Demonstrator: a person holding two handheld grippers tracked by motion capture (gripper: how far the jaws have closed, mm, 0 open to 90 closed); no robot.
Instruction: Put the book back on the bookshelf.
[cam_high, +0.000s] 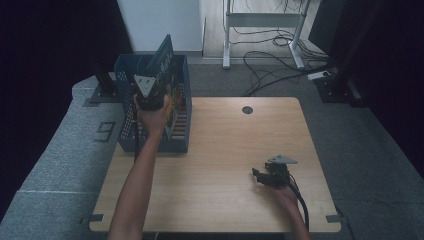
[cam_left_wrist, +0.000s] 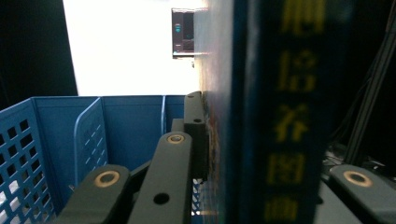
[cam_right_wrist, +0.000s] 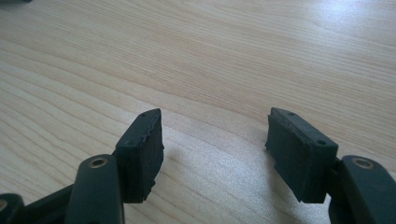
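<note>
A dark blue book (cam_high: 164, 59) with yellow characters on its spine (cam_left_wrist: 285, 116) stands upright and slightly tilted above a blue perforated basket (cam_high: 128, 125). My left gripper (cam_high: 152, 91) is shut on the book's lower part, with one pad (cam_left_wrist: 194, 135) pressed flat against the cover. The basket's inner walls and a divider (cam_left_wrist: 88, 140) lie below and to the left in the left gripper view. My right gripper (cam_high: 260, 176) rests low over the wooden table (cam_high: 225, 145), near its front right. It stands open (cam_right_wrist: 215, 144) with only bare wood between its pads.
The basket sits at the table's back left corner, with other books (cam_high: 176, 107) inside. A round cable hole (cam_high: 247, 109) marks the table's back middle. Beyond the table, cables (cam_high: 270, 65) lie on grey carpet beside a white desk frame (cam_high: 260, 20).
</note>
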